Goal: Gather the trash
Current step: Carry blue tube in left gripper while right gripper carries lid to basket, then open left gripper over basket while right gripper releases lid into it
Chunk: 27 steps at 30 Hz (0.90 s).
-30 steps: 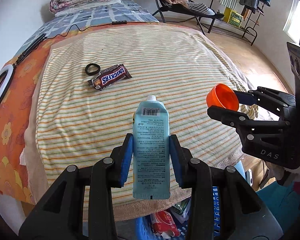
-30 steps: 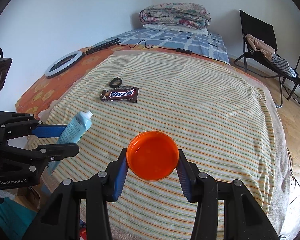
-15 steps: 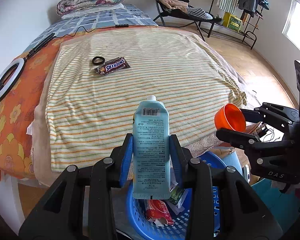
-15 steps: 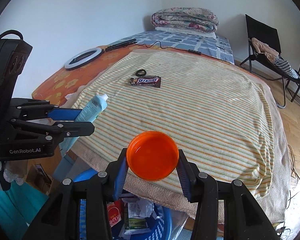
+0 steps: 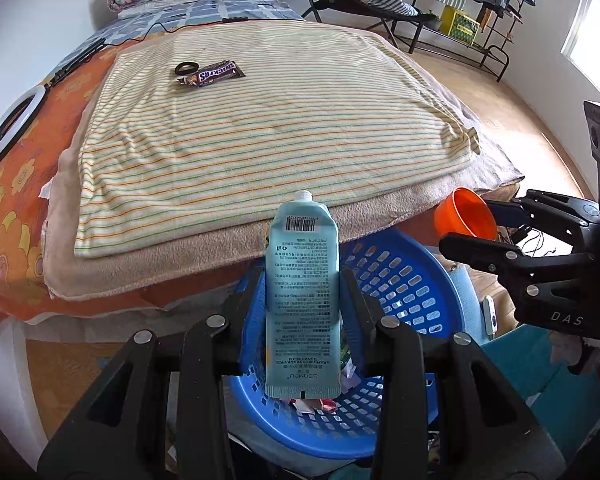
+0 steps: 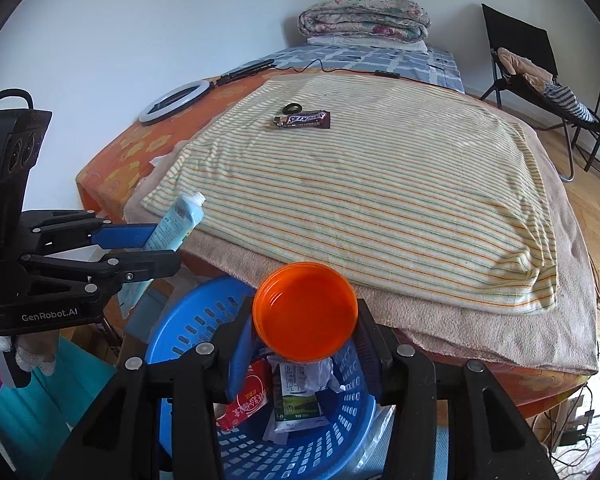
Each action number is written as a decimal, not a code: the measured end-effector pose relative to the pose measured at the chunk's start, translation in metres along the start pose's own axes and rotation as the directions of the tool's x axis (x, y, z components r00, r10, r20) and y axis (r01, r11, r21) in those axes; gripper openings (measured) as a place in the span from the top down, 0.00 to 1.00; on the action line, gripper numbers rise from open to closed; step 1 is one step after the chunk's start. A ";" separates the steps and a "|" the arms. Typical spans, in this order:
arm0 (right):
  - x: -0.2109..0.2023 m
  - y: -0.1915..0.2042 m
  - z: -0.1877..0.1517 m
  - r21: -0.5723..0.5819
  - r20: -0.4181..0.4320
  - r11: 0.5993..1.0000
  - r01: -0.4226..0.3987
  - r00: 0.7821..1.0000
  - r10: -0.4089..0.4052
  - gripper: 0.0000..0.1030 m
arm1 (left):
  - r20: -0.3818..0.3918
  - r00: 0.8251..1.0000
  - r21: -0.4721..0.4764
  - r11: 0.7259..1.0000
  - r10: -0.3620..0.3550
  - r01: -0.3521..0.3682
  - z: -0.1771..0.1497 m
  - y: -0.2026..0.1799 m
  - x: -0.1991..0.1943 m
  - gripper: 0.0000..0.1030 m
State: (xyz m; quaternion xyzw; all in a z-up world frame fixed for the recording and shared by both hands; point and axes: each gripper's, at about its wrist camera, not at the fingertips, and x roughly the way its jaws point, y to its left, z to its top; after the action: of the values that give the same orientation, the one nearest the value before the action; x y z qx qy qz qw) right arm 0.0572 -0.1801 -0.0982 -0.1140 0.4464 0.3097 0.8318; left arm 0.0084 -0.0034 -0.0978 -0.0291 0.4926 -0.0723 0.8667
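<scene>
My left gripper is shut on a light blue cream tube and holds it upright over the blue plastic basket. The tube also shows in the right wrist view. My right gripper is shut on an orange plastic lid, held over the same basket, which holds several wrappers and crumpled paper. The lid shows in the left wrist view to the right of the tube. A Snickers wrapper and a black ring lie far off on the striped blanket.
The bed with an orange flowered sheet fills the view ahead of the basket. A white ring light lies at its left edge. A folded quilt sits at the head. A black chair stands on the wooden floor to the right.
Both grippers have pulled back from the bed and lowered, so the tube and the lid now hang over the blue basket instead of over the blanket edge.
</scene>
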 end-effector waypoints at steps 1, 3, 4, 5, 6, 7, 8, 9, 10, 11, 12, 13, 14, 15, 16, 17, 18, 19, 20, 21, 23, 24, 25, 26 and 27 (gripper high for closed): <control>0.001 0.000 -0.004 0.003 -0.007 1.000 0.000 1.000 0.000 0.54 | -0.009 1.000 -0.002 1.000 -0.001 0.001 -0.003 0.000 0.002 0.65; 0.005 0.000 -0.011 0.009 -0.022 1.000 -0.001 1.000 0.002 0.54 | -0.021 1.000 -0.001 1.000 -0.001 0.001 -0.010 -0.002 0.006 0.65; 0.007 0.000 -0.015 0.013 -0.031 1.000 -0.003 1.000 0.003 0.54 | -0.025 1.000 0.003 1.000 0.001 -0.001 -0.012 -0.003 0.008 0.65; 0.009 0.000 -0.018 0.015 -0.041 1.000 -0.004 0.999 0.005 0.54 | -0.030 1.000 0.010 1.000 0.004 -0.004 -0.015 -0.004 0.010 0.65; 0.011 0.000 -0.022 0.018 -0.047 1.000 -0.006 0.999 0.006 0.54 | -0.035 0.999 0.016 1.000 0.005 -0.004 -0.017 -0.006 0.012 0.65; 0.012 0.001 -0.025 0.021 -0.053 1.000 -0.007 0.999 0.008 0.54 | -0.041 0.999 0.020 1.000 0.002 -0.001 -0.019 -0.007 0.014 0.65; 0.014 0.001 -0.028 0.023 -0.058 1.000 -0.009 0.998 0.010 0.54 | -0.049 0.999 0.021 1.000 -0.002 0.003 -0.021 -0.009 0.017 0.65; 0.016 0.001 -0.031 0.025 -0.064 1.000 -0.010 0.998 0.011 0.54 | -0.056 0.998 0.024 1.000 -0.005 0.006 -0.024 -0.010 0.019 0.65; 0.018 0.002 -0.033 0.026 -0.070 1.000 -0.011 0.997 0.013 0.54 | -0.063 0.998 0.025 1.000 -0.005 0.007 -0.026 -0.010 0.021 0.65; 0.020 0.003 -0.035 0.026 -0.076 1.000 -0.013 0.997 0.015 0.54 | -0.071 0.997 0.025 1.000 -0.006 0.008 -0.027 -0.010 0.024 0.65; 0.022 0.004 -0.037 0.025 -0.082 1.000 -0.014 0.997 0.016 0.54 | -0.079 0.997 0.024 1.000 -0.008 0.010 -0.029 -0.010 0.027 0.65; 0.024 0.004 -0.039 0.023 -0.088 1.000 -0.015 0.996 0.017 0.53 | -0.088 0.996 0.023 1.000 -0.010 0.012 -0.030 -0.010 0.029 0.65; 0.026 0.005 -0.040 0.020 -0.094 1.000 -0.015 0.995 0.016 0.53 | -0.096 0.995 0.022 1.000 -0.011 0.013 -0.032 -0.010 0.032 0.65; 0.028 0.006 -0.041 0.017 -0.099 1.000 -0.013 0.995 0.015 0.53 | -0.104 0.995 0.022 1.000 -0.011 0.014 -0.033 -0.010 0.034 0.65; 0.029 0.007 -0.043 0.015 -0.104 1.000 -0.011 0.994 0.013 0.53 | -0.110 0.994 0.022 1.000 -0.013 0.015 -0.034 -0.010 0.036 0.65; 0.031 0.007 -0.044 0.014 -0.108 1.000 -0.009 0.994 0.011 0.53 | -0.114 0.993 0.023 1.000 -0.012 0.015 -0.036 -0.011 0.037 0.65; 0.033 0.007 -0.044 0.014 -0.112 1.000 -0.008 0.994 0.010 0.53 | -0.118 0.993 0.024 1.000 -0.010 0.013 -0.037 -0.011 0.038 0.65; 0.034 0.007 -0.045 0.014 -0.116 1.000 -0.007 0.993 0.009 0.53 | -0.122 0.992 0.026 1.000 -0.010 0.013 -0.038 -0.011 0.039 0.65; 0.035 0.008 -0.045 0.013 -0.119 1.000 -0.005 0.993 0.006 0.53 | -0.126 0.992 0.027 1.000 -0.009 0.013 -0.039 -0.011 0.041 0.65; 0.036 0.008 -0.045 0.012 -0.122 1.000 -0.002 0.993 0.004 0.53 | -0.130 0.991 0.027 1.000 -0.009 0.013 -0.039 -0.011 0.042 0.65; 0.039 0.009 -0.046 0.011 -0.129 1.000 0.000 0.992 0.001 0.53 | -0.140 0.990 0.026 1.000 -0.008 0.012 -0.040 -0.010 0.044 0.65; 0.040 0.009 -0.047 0.011 -0.133 1.000 0.000 0.991 0.002 0.53 | -0.143 0.990 0.026 1.000 -0.007 0.011 -0.040 -0.009 0.045 0.65; 0.041 0.009 -0.047 0.011 -0.136 1.000 0.000 0.991 0.001 0.53 | -0.145 0.989 0.025 1.000 -0.005 0.009 -0.041 -0.009 0.046 0.65; 0.042 0.009 -0.048 0.011 -0.138 1.000 0.000 0.990 0.001 0.53 | -0.147 0.989 0.023 1.000 -0.005 0.008 -0.041 -0.008 0.047 0.65; 0.043 0.010 -0.048 0.010 -0.141 1.000 -0.001 0.990 0.002 0.53 | -0.149 0.989 0.021 1.000 -0.006 0.009 -0.041 -0.007 0.048 0.65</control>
State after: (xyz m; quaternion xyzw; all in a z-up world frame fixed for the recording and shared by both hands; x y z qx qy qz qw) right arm 0.0365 -0.1768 -0.1600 -0.1312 0.5055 0.2992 0.7985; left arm -0.0034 -0.0172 -0.1584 -0.0160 0.5552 -0.0830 0.8274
